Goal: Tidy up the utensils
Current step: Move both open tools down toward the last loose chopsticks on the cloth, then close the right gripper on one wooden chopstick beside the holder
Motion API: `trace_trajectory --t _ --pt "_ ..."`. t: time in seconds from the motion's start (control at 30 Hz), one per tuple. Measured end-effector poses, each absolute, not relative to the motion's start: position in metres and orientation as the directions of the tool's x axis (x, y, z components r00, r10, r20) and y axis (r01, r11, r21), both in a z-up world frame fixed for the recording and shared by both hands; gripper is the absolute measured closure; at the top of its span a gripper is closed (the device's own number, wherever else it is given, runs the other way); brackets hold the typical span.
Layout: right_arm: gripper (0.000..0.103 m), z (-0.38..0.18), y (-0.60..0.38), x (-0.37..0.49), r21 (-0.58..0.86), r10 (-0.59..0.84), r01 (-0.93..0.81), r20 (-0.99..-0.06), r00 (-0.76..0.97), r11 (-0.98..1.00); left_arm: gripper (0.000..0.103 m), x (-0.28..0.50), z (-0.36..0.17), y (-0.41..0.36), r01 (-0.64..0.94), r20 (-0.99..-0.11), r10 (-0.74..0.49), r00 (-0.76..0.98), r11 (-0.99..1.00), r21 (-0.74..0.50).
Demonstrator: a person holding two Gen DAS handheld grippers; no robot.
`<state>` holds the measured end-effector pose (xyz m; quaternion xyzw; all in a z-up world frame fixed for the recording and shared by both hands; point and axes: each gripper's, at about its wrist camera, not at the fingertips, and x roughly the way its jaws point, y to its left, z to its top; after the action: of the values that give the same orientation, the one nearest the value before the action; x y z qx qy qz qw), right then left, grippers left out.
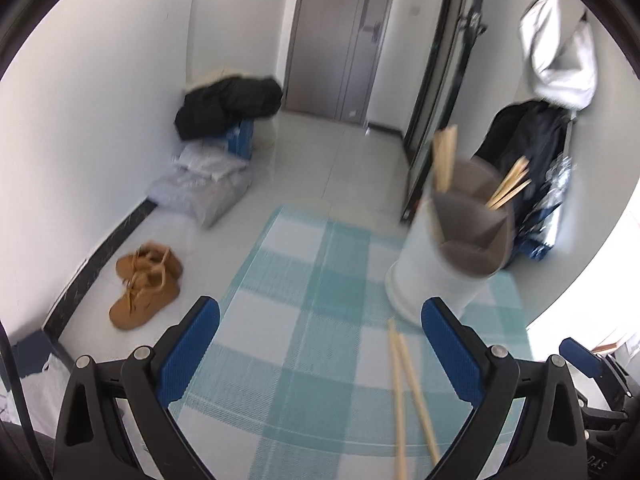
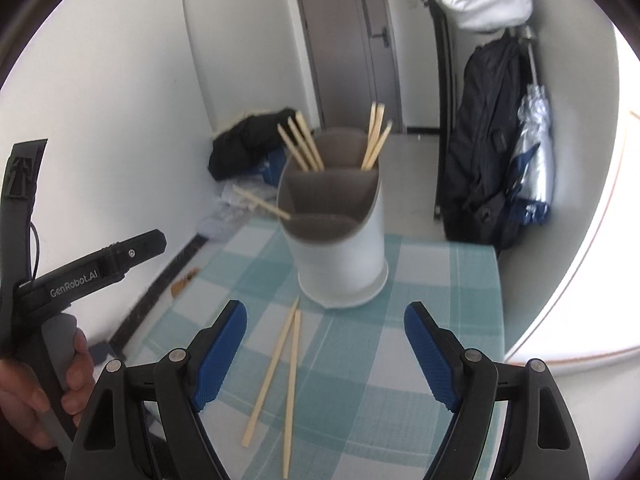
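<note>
With both tools released, ours on the right (image 2: 325, 356) should straddle the two loose chopsticks (image 2: 280, 376) squarely before lifting them toward the divided holder (image 2: 340, 248).

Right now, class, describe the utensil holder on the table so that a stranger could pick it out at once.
Find the table with the teal-and-white checked cloth. Near its far edge stands a white cylindrical holder with a grey divided insert, upright, with wooden chopsticks sticking out of its back compartments. It is the only container there; the two loose wooden chopsticks lie flat on the cloth in front of it.

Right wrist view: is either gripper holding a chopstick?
No: two chopsticks lie loose on the checked cloth, between the open right gripper jaws.
</note>
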<state>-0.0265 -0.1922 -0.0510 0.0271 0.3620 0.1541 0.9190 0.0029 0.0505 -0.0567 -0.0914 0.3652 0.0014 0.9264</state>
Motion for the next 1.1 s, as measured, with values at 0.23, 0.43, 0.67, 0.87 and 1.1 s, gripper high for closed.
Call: trace_trajectory --t 0.23,0.43,0.67,0.87,1.1 --pt "0.034 -0.093 -0.159 0.001 0.078 0.267 -0.335 -0.782 0.564 0.939 0.004 0.022 -0.078 0.071 -0.138 -0.755 -0.076 0.652 0.967 -0.216" --pt "0.052 -0.131 -0.133 0.033 0.034 0.228 -0.380 -0.848 0.478 0.924 0.004 0.027 -0.079 0.098 -0.193 -0.762 -0.062 0.645 0.951 -0.241" --pt "0.073 -0.148 -0.116 0.046 0.043 0.228 -0.400 -0.875 0.428 0.916 0.004 0.034 -0.091 0.113 -0.234 -0.788 -0.092 0.609 0.928 -0.289" --pt "0.083 -0.148 -0.101 0.048 0.009 0.227 -0.443 -0.868 0.442 0.896 0.004 0.036 -0.095 0.121 -0.262 -0.803 -0.099 0.588 0.915 -0.305" --pt "0.098 -0.143 -0.106 0.028 0.019 0.250 -0.513 -0.888 0.386 0.858 0.004 0.036 -0.101 0.131 -0.286 -0.814 -0.131 0.565 0.895 -0.343"
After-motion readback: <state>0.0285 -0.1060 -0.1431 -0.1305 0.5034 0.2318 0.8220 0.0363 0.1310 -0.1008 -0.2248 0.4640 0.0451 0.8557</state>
